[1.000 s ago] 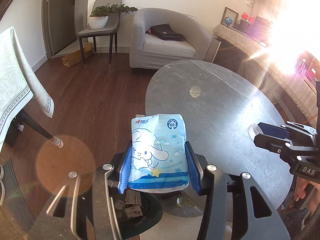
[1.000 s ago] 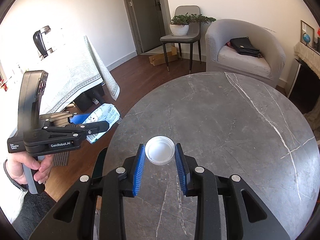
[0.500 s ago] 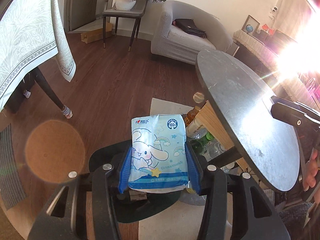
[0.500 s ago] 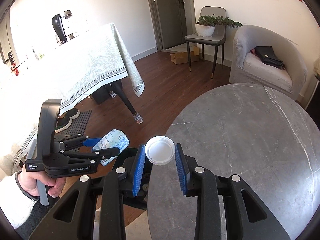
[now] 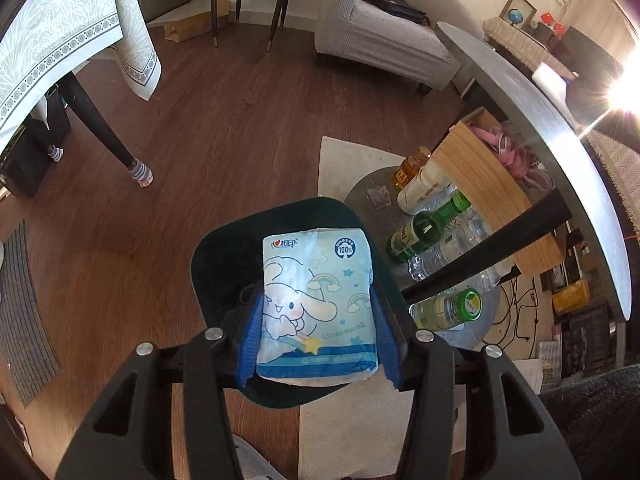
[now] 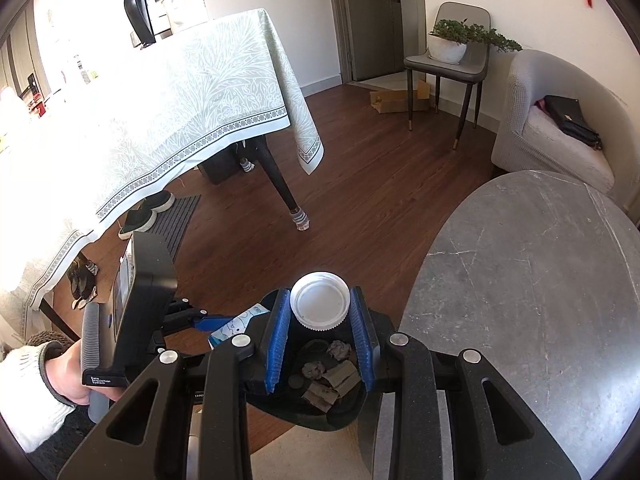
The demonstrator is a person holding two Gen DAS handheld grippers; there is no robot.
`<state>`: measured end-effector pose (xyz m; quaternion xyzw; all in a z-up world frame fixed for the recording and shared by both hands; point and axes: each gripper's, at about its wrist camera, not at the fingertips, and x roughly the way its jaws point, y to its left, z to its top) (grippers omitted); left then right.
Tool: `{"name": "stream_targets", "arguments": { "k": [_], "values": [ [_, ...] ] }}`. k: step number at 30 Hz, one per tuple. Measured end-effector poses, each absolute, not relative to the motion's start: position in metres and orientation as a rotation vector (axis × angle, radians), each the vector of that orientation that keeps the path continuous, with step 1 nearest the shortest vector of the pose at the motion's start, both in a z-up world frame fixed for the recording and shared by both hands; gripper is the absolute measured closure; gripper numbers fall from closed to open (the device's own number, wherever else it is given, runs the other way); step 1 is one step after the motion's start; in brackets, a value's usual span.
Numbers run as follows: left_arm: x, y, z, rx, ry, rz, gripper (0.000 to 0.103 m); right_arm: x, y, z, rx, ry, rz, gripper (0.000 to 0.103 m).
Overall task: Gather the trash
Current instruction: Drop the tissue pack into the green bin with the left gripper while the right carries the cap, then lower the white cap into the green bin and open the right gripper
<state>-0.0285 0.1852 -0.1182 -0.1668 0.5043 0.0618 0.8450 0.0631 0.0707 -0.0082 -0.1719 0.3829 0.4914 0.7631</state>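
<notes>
Left gripper (image 5: 318, 332) clamped on a tissue pack (image 5: 316, 304) (blue, cartoon print), held over the dark bin (image 5: 224, 264). Right gripper (image 6: 320, 336) squeezing a white lid (image 6: 320, 306) above the same bin, beside the round table (image 6: 540, 280).

Hidden behind the light-blue cartoon-printed tissue pack (image 5: 318, 304): most of the inside of the dark green round trash bin (image 5: 224, 256). In the right wrist view, only 1 blue-and-white corner of that pack showing, the rest behind the black gripper body. Bin contents there, crumpled paper and cardboard bits (image 6: 330, 380), partly covered by the white ribbed plastic cap (image 6: 319, 306). Lost in sun glare: far right of the grey marble round table (image 5: 560, 136). Too small to read: labels on the bottles (image 5: 432, 224) underneath.
</notes>
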Motion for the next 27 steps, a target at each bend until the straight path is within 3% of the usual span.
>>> {"name": "stream_targets", "arguments": {
  "k": [11, 14, 18, 27],
  "values": [
    [-0.039, 0.213, -0.150, -0.419, 1.154, 0.159, 0.050, 0.050, 0.108, -0.029, -0.449, 0.876, 1.090, 0.072],
    [-0.042, 0.215, -0.153, -0.422, 1.158, 0.149, 0.043, 0.048, 0.118, -0.036, -0.476, 0.889, 1.091, 0.072],
    [-0.045, 0.216, -0.154, -0.411, 1.157, 0.148, 0.042, 0.046, 0.132, -0.049, -0.509, 0.909, 1.092, 0.072],
    [-0.068, 0.242, -0.130, -0.447, 1.043, 0.216, 0.054, 0.039, 0.154, -0.093, -0.579, 0.973, 1.068, 0.073]
  ]
}}
